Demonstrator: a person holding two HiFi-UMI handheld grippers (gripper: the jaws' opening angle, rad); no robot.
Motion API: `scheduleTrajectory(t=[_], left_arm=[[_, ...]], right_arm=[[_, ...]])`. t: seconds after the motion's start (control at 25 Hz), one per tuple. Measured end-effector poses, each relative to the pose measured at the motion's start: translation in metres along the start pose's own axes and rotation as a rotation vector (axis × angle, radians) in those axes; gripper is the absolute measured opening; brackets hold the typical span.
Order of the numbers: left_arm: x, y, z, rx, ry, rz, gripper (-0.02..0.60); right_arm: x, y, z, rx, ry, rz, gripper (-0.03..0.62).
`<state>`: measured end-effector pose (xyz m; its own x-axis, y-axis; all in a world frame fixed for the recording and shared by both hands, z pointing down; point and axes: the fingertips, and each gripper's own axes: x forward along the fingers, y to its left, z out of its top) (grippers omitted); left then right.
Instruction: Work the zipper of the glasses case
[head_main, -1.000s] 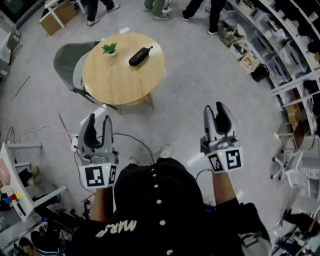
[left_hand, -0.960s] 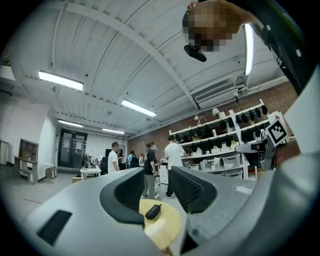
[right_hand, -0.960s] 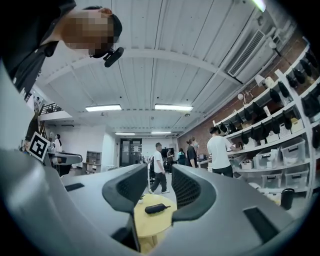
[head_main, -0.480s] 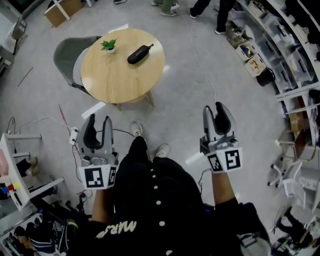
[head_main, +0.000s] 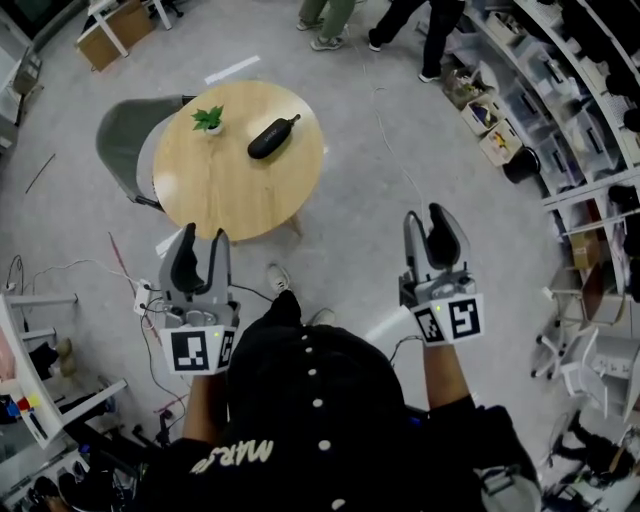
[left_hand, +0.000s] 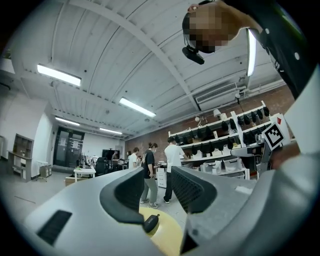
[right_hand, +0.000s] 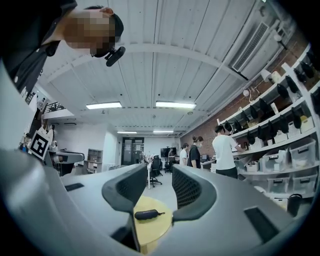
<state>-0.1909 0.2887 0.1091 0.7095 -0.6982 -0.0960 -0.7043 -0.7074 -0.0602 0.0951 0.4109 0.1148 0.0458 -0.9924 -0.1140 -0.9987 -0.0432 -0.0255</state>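
Note:
A black glasses case (head_main: 272, 137) lies on the round wooden table (head_main: 225, 185), well ahead of both grippers. Its zipper pull points to the upper right. My left gripper (head_main: 199, 253) is held over the floor near the table's front edge, jaws open and empty. My right gripper (head_main: 432, 227) is out to the right of the table, over bare floor, also open with nothing between its jaws. In the left gripper view the case (left_hand: 151, 223) shows small between the jaws, far off. The right gripper view also frames the case (right_hand: 147, 214) on the table (right_hand: 150, 231).
A small potted plant (head_main: 209, 121) stands on the table left of the case. A grey chair (head_main: 125, 138) sits at the table's left. Cables (head_main: 130, 268) trail over the floor near my left gripper. Shelving (head_main: 570, 90) lines the right side; people (head_main: 330, 22) stand at the far end.
Both grippers and I have moved forward toward the table; the table now lies closer to the left gripper. Both grippers stay open and empty.

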Motion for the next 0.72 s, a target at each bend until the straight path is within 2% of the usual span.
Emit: scheduleTrajectory(t=[0.72], left_arm=[[0.137,0.085,0.004,0.004,-0.055,-0.082,0.150]], right_arm=[[0.148,-0.022,0.010,-0.039,-0.039,-0.054,0.144]])
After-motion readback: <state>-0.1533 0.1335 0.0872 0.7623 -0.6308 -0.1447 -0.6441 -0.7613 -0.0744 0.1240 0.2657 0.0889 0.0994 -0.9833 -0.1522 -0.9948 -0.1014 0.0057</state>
